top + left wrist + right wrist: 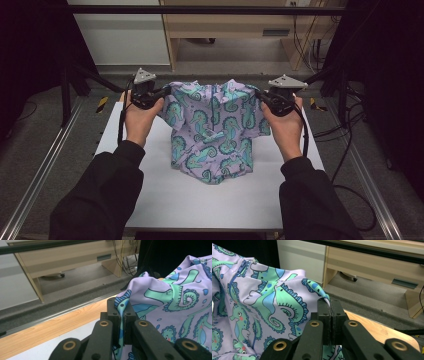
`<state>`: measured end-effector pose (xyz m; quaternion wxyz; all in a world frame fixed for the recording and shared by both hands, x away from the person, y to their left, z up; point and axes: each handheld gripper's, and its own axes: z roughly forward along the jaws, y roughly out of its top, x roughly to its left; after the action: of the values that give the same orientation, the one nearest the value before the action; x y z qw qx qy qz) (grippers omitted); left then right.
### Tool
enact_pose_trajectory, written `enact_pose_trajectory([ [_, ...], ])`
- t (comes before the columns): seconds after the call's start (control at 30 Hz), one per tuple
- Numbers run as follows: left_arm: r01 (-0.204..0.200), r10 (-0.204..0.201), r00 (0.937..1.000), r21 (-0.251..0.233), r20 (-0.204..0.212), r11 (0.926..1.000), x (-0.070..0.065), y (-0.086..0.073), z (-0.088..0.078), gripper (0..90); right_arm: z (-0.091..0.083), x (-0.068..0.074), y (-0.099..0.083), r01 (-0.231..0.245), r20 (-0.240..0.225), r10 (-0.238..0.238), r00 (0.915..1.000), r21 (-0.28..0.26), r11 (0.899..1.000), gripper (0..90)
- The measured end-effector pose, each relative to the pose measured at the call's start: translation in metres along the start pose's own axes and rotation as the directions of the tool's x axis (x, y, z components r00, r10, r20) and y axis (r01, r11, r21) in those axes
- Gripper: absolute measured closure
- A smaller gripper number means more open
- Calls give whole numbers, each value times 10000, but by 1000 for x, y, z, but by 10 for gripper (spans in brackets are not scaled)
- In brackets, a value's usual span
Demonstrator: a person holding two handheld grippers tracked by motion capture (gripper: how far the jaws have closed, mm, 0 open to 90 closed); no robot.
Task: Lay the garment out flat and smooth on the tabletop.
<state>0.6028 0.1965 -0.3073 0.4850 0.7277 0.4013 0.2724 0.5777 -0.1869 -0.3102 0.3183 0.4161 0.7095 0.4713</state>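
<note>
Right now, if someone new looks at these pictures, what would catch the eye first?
The lilac garment with green seahorses stands out at once: it hangs lifted over the middle of the white table, with its lower part resting there. The left claw is shut on one edge of the cloth and the right claw on the other, so the cloth is spread between the two hands.
</note>
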Motion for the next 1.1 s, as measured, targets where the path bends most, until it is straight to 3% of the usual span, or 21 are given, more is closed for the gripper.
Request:
enact_pose_trajectory([
  [0.3, -24, 37, 9996, 438, -292, 9990, 21, 7, 32, 883, 35, -12, 8, -246, 139, 242, 9996, 315, 9992, 890],
  [0.33, -44, 61, 9994, 490, -348, 9988, 24, 8, 37, 883, 47, -15, 12, -299, 224, 290, 9993, 420, 9987, 890],
  [0.43, -59, 110, 9972, 687, -743, 9976, 31, 13, 55, 882, 60, -19, 16, -349, 350, 330, 9988, 526, 9980, 889],
  [0.47, -128, 204, 9946, 749, -1017, 9971, 32, 15, 62, 867, 70, -23, 18, -643, 465, 615, 9970, 600, 9961, 882],
  [0.5, -63, 149, 9922, 698, -1235, 9975, 34, 15, 66, 812, 78, -25, 20, -854, 636, 821, 9946, 515, 9950, 837],
  [0.53, 287, -205, 9901, 573, -1388, 9979, 36, 14, 70, 601, 89, -27, 20, -1146, 1126, 1097, 9876, 378, 9927, 617],
  [0.57, 627, -550, 9880, 491, -1446, 9968, 38, 13, 72, 540, 92, -27, 20, -1376, 1403, 1303, 9815, 438, 9895, 563],
  [0.6, 868, -793, 9866, 475, -1429, 9951, 39, 11, 72, 540, 92, -27, 20, -1376, 1403, 1303, 9815, 438, 9895, 563],
  [0.63, 942, -874, 9862, 424, -1403, 9947, 39, 10, 70, 492, 92, -26, 17, -1545, 1336, 1459, 9802, 561, 9864, 499],
  [0.7, 614, -544, 9877, 433, -1469, 9972, 35, 8, 63, 475, 90, -24, 16, -1403, 1315, 1312, 9826, 621, 9882, 487],
  [0.73, 471, -401, 9881, 440, -1487, 9979, 32, 6, 60, 449, 86, -19, 14, -1113, 1352, 1013, 9856, 685, 9914, 464],
  [0.87, 689, -637, 9890, 347, -1336, 9970, 21, -5, 45, 394, 73, -7, 1, -839, 1161, 742, 9905, 811, 9932, 407],
  [0.9, 748, -696, 9892, 363, -1289, 9965, 18, -7, 43, 354, 67, 0, -7, -826, 1085, 734, 9914, 829, 9931, 385],
  [1.1, 908, -913, 9877, -96, -1267, 9958, -7, -29, 17, 307, 47, 17, -33, -1007, 747, 942, 9927, 884, 9910, 346],
])
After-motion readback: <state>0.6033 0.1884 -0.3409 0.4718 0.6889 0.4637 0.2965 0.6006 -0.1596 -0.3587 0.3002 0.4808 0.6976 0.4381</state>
